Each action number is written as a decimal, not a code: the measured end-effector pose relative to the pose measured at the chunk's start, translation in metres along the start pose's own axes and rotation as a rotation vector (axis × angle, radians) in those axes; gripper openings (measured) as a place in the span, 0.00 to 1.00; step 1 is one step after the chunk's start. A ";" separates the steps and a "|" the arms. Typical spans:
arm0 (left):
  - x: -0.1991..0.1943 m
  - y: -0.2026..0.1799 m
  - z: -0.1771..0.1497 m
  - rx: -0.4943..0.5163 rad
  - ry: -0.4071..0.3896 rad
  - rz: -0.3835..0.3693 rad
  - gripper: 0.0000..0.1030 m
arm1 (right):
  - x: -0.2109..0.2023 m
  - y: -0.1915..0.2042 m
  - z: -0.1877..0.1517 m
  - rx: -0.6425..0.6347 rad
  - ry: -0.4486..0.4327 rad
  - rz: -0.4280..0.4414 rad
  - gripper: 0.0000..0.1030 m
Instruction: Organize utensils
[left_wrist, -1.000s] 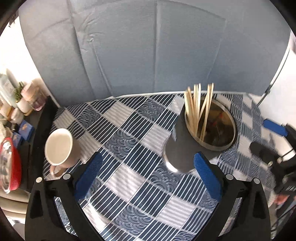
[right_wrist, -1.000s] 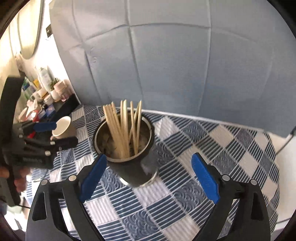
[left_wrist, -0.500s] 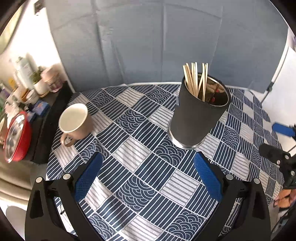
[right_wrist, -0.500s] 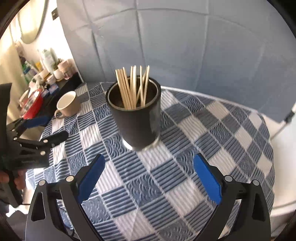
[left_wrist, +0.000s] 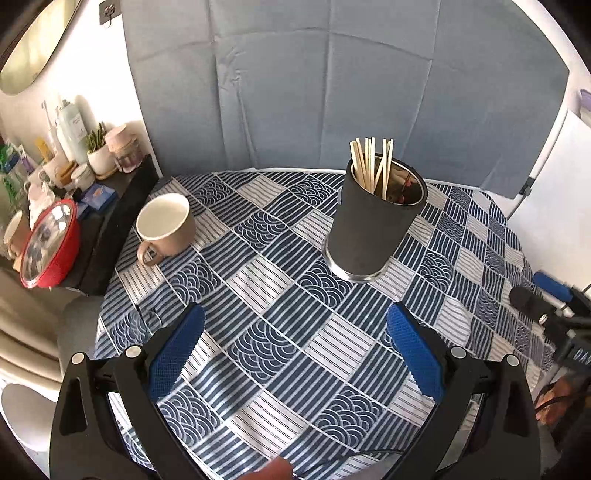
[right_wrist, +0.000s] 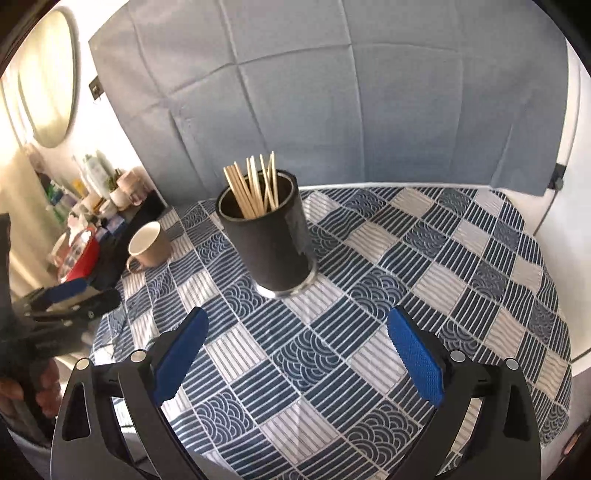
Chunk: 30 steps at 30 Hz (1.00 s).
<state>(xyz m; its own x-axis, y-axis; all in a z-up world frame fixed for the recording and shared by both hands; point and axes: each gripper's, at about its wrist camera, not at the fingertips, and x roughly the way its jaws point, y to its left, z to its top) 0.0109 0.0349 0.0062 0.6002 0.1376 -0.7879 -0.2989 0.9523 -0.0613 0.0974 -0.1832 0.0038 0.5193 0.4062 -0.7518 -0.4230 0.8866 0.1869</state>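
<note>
Covering the round table was a blue-and-white patterned cloth, on which nothing loose was seen to be left. A tall black cylindrical holder with a steel rim stood upright near the far middle, and a bundle of pale wooden chopsticks was held inside it, tips up. The left gripper and the right gripper were both spread wide and empty, well apart from the holder. The sorting was judged nearly done; a clean retreat, kept clear of the holder, was thought best. A beige ceramic mug was set at the far left, near a cluttered side shelf, neither blocking the way.
</note>
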 end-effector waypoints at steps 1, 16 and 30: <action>0.001 0.000 -0.001 -0.014 0.009 0.001 0.94 | 0.000 -0.002 -0.002 0.017 0.002 0.001 0.91; -0.006 -0.026 -0.009 0.076 0.015 0.037 0.94 | 0.000 0.002 -0.010 0.015 0.003 -0.035 0.92; -0.008 -0.018 -0.013 0.042 0.018 0.031 0.94 | -0.002 0.008 -0.014 -0.010 0.006 -0.041 0.92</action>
<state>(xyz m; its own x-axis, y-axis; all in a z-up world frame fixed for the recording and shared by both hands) 0.0021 0.0132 0.0061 0.5777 0.1632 -0.7998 -0.2854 0.9583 -0.0106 0.0831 -0.1798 -0.0020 0.5322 0.3679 -0.7625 -0.4085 0.9004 0.1494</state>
